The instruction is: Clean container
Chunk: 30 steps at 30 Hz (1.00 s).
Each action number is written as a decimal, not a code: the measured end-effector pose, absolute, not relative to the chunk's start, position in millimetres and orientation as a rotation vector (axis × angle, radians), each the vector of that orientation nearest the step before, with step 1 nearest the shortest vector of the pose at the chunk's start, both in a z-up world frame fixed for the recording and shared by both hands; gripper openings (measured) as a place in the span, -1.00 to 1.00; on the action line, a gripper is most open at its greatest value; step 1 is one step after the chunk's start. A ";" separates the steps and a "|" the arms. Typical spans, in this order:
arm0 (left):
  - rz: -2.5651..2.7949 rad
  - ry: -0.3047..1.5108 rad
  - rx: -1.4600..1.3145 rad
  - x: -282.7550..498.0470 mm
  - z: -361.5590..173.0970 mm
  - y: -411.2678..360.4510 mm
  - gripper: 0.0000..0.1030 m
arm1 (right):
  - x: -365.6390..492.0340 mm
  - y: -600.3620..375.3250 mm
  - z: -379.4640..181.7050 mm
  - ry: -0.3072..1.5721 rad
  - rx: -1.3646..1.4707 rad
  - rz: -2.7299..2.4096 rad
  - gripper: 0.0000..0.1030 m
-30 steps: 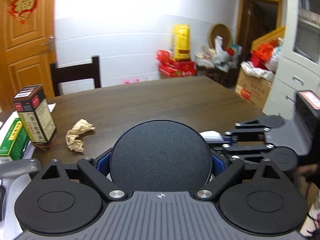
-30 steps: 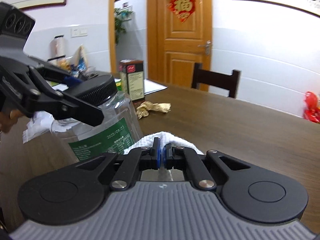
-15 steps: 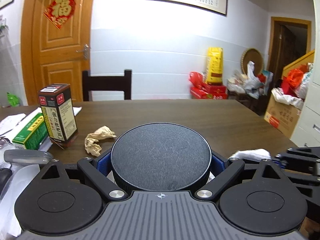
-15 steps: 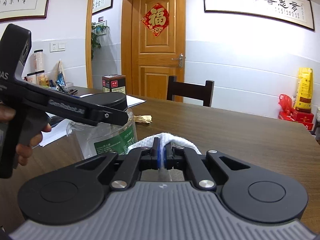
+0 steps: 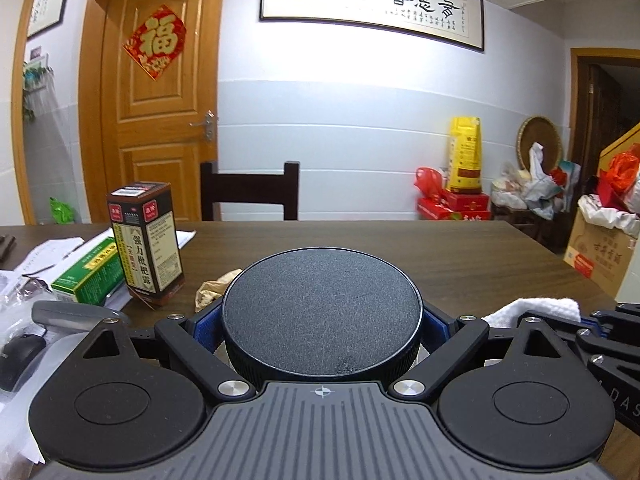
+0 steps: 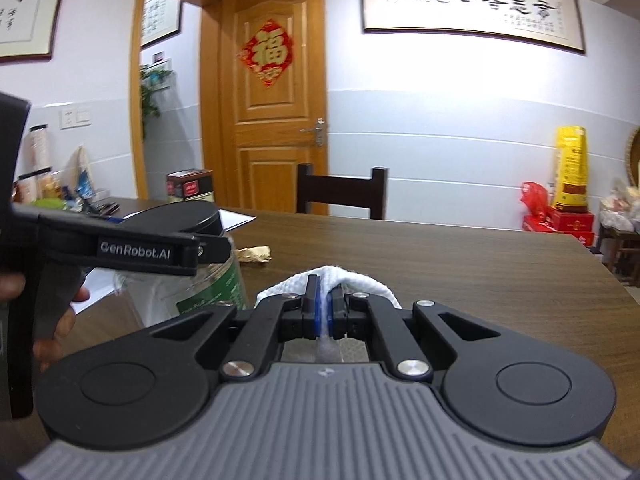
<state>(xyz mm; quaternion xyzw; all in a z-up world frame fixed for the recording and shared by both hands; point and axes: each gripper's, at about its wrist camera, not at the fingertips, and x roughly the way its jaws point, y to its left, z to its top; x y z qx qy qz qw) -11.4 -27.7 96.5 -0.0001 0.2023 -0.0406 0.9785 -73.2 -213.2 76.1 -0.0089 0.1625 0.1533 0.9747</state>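
We have the jar [image 6: 208, 280] by its black lid [image 5: 322, 312]: the left gripper [image 5: 322, 322] is clamped around the lid's ribbed rim, blue pads [image 5: 204, 330] pressing in from both sides. The jar is clear, with a green label, and seems to hang just over the table [image 5: 460, 256], though its base is hidden, so we can't say whether it touches. Just to its right, the right gripper [image 6: 323, 308] is pinched tight on a white cloth [image 6: 340, 280], which bulges out past the fingertips near the jar's wall without touching it.

Lid on and cloth at the ready fits a wipe about to start on the outside, and equally one just finished. If we wipe, we want the left grip square on the lid so the jar doesn't swing, and the bulging part of the cloth laid flat on the plastic, not the hard fingertips. Light pressure, strokes along the curve, going easy on the label. The crumpled paper [image 6: 254, 255] and the boxes [image 5: 146, 248] sit well behind, out of our way.
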 end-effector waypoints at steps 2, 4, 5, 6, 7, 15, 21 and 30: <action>-0.071 0.395 0.010 -13.1 95.6 -30.2 0.84 | -71.6 -212.1 74.4 0.327 -0.015 0.288 -0.92; -0.065 0.386 0.017 -13.7 94.6 -32.4 0.84 | -71.4 -210.6 73.1 0.330 -0.013 0.274 -0.92; -0.063 0.384 0.017 -13.5 94.4 -32.7 0.84 | -71.3 -210.3 72.6 0.331 -0.011 0.268 -0.92; -0.061 0.382 0.016 -13.3 94.1 -32.9 0.84 | -71.0 -210.6 72.3 0.331 -0.007 0.263 -0.92; -0.057 0.380 0.014 -13.0 93.9 -32.7 0.84 | -70.6 -210.7 72.1 0.330 -0.005 0.259 -0.92; -0.037 0.366 -0.003 -8.3 92.2 -29.5 0.84 | -64.1 -206.2 73.9 0.313 -0.002 0.233 -0.92; -0.043 0.349 -0.007 -3.2 93.6 -27.6 0.84 | -53.9 -200.5 76.6 0.295 -0.015 0.214 -0.92; -0.045 0.322 -0.014 19.8 99.3 -25.1 0.84 | -21.5 -195.8 83.2 0.265 -0.034 0.171 -0.92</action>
